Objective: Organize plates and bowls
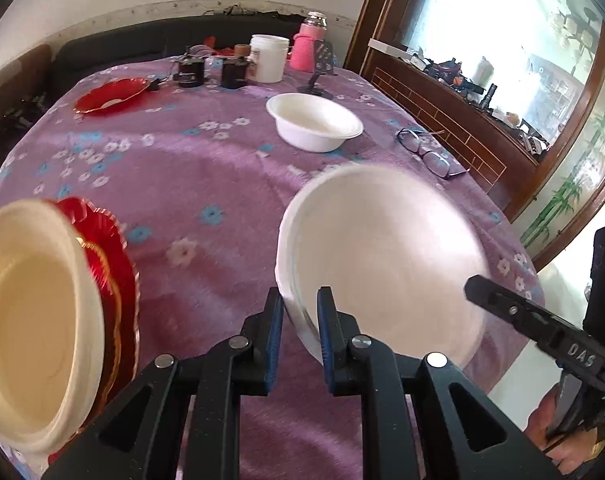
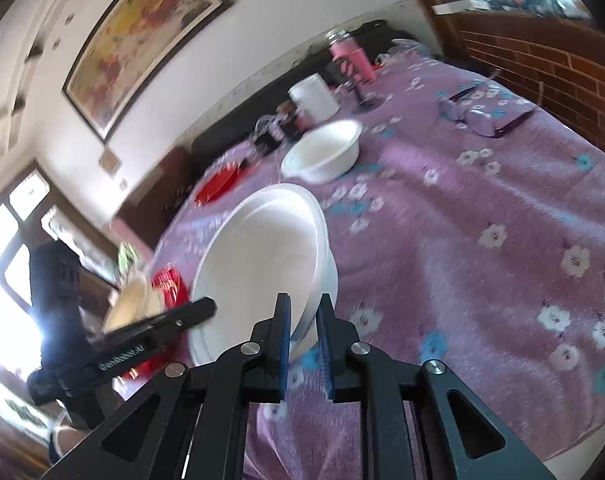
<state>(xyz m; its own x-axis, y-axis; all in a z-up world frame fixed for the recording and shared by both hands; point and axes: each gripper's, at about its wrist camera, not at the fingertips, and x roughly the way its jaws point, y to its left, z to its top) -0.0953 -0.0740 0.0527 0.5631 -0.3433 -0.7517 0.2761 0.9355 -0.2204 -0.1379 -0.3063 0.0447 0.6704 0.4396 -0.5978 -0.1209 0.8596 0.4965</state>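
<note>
Purple floral cloth covers the surface. The left gripper and right gripper each have jaws clamped on a white bowl's rim, nearer than the far white bowl — thin-rim grips could slip, dropping it.

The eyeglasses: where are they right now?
The eyeglasses lie folded on the purple tablecloth near the table's right edge in the left wrist view, just right of the empty white bowl.
</note>
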